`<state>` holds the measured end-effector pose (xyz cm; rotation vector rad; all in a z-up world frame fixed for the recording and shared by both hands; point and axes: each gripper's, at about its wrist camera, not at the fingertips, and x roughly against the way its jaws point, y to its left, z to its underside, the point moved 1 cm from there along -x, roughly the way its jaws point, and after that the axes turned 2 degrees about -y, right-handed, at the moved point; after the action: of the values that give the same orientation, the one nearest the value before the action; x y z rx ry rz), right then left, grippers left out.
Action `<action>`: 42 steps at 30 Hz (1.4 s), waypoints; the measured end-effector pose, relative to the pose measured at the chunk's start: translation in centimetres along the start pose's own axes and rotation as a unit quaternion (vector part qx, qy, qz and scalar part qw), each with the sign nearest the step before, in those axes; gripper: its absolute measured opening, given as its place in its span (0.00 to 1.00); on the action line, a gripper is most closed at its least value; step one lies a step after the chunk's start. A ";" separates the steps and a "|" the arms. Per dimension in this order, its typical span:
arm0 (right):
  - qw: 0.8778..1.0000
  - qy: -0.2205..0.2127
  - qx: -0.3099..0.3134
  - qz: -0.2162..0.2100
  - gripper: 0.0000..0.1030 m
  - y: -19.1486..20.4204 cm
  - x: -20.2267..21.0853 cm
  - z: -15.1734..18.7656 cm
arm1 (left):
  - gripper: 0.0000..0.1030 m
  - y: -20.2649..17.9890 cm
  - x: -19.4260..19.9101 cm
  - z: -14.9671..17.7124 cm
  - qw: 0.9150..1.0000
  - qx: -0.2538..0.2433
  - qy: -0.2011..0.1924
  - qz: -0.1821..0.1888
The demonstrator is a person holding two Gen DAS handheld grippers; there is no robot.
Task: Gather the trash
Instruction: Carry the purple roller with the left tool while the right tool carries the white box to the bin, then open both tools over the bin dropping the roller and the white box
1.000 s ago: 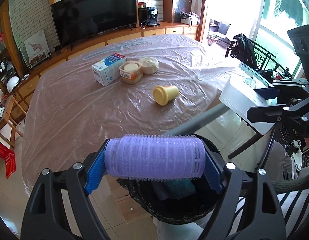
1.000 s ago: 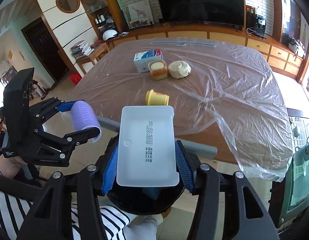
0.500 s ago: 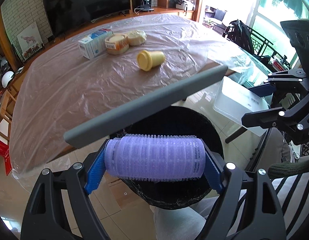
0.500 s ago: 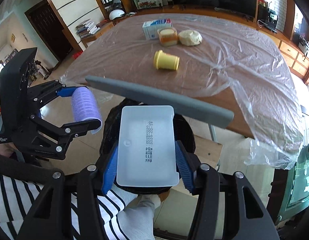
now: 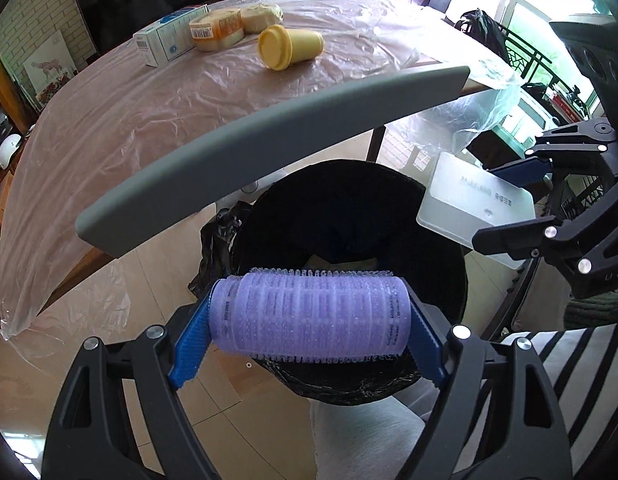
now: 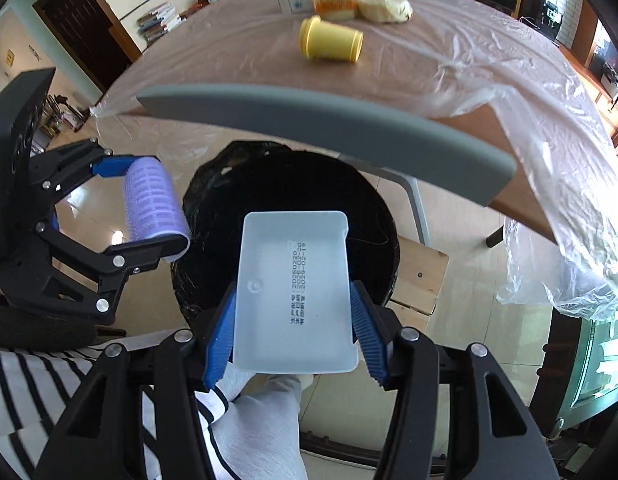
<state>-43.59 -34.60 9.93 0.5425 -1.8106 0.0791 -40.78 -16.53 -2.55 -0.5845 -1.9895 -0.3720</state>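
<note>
My left gripper point(image 5: 309, 316) is shut on a purple hair roller point(image 5: 309, 314) and holds it over the near rim of a black-lined trash bin point(image 5: 441, 264). My right gripper point(image 6: 295, 312) is shut on a white plastic tray point(image 6: 293, 292) and holds it over the same bin point(image 6: 213, 200). The roller point(image 6: 153, 204) and left gripper point(image 6: 149, 204) show at the left in the right wrist view. The tray point(image 5: 473, 210) and right gripper point(image 5: 505, 204) show at the right in the left wrist view. The bin's grey lid point(image 5: 269, 144) stands raised.
On the plastic-covered table point(image 5: 109, 120) lie a yellow cup point(image 5: 289, 46), a blue-white carton point(image 5: 169, 38), an orange-labelled tub point(image 5: 217, 32) and a wrapped bun point(image 5: 263, 18). A wooden box point(image 6: 421, 276) sits behind the bin. My striped sleeve and grey trouser leg are below.
Both grippers have come down and in over the bin, still holding the roller and the tray. The bin lid has swung up and the bin's mouth now fills the middle.
</note>
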 end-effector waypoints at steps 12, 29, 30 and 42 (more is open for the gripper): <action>0.999 0.015 -0.013 0.027 0.51 -0.4 -3.0 -0.2 | 0.82 0.1 -2.5 -0.1 1.000 -0.015 0.023 -0.015; 0.998 0.022 -0.011 0.053 0.51 -0.9 -4.9 -1.0 | 0.82 0.2 -4.6 -0.7 0.999 -0.023 0.037 -0.023; 0.998 0.022 -0.013 0.052 0.51 -0.9 -4.9 -1.0 | 0.82 0.3 -4.7 -0.7 0.999 -0.023 0.037 -0.022; 0.998 0.006 -0.026 0.050 0.82 -1.4 -4.3 -1.3 | 0.92 0.7 -3.9 -0.8 1.000 -0.014 0.023 -0.006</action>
<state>-40.99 -34.10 6.08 0.4136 -1.8220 0.1045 -38.28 -17.25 -5.67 -0.5773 -1.9482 -0.4184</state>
